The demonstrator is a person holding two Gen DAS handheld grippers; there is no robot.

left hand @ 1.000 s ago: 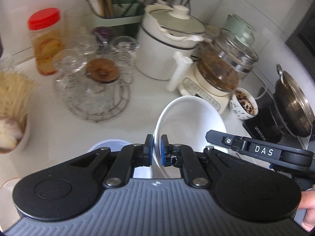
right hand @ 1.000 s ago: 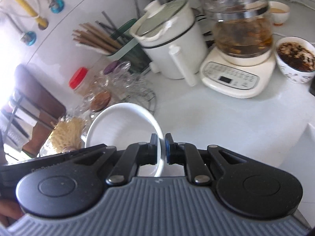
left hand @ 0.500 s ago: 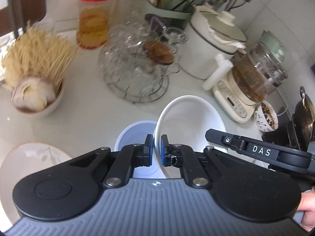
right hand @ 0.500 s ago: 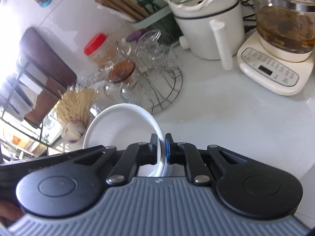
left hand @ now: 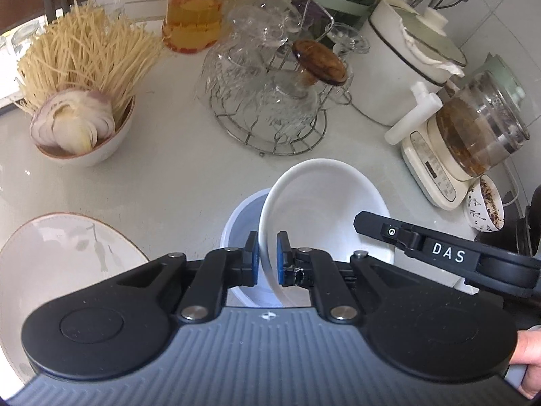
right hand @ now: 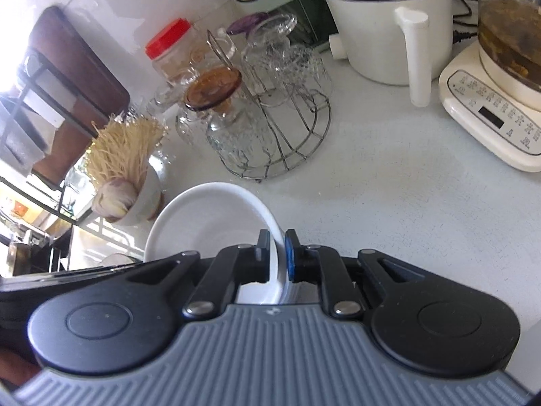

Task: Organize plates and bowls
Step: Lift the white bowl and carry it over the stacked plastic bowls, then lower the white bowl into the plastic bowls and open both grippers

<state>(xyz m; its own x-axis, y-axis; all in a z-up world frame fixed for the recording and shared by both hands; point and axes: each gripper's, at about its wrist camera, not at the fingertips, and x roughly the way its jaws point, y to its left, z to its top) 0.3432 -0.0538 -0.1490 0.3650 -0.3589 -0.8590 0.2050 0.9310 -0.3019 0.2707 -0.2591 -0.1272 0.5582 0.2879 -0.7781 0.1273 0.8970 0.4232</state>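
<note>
Both grippers hold one white bowl [left hand: 324,209] by opposite sides of its rim, tilted. My left gripper [left hand: 267,264] is shut on the near rim in the left wrist view. In the right wrist view my right gripper [right hand: 277,253] has the white bowl's [right hand: 209,216] rim between its pads, and its jaws are opening slightly. Its black finger marked DAS [left hand: 439,253] crosses the bowl's right side. A light blue bowl [left hand: 240,223] stands on the counter just under and left of the white bowl. A white plate with a leaf print [left hand: 61,264] lies at the lower left.
A bowl of sliced onion and dry noodles [left hand: 81,125] stands at the left. Behind it are a wire rack of glassware [left hand: 267,94], a red-lidded jar [right hand: 169,50], a white cooker [left hand: 409,54], a glass kettle on its base [left hand: 473,128] and a small patterned bowl [left hand: 487,206].
Both grippers have carried the white bowl down and to the left. It now hangs over the blue bowl. The plate and the onion bowl have come into the left wrist view.
</note>
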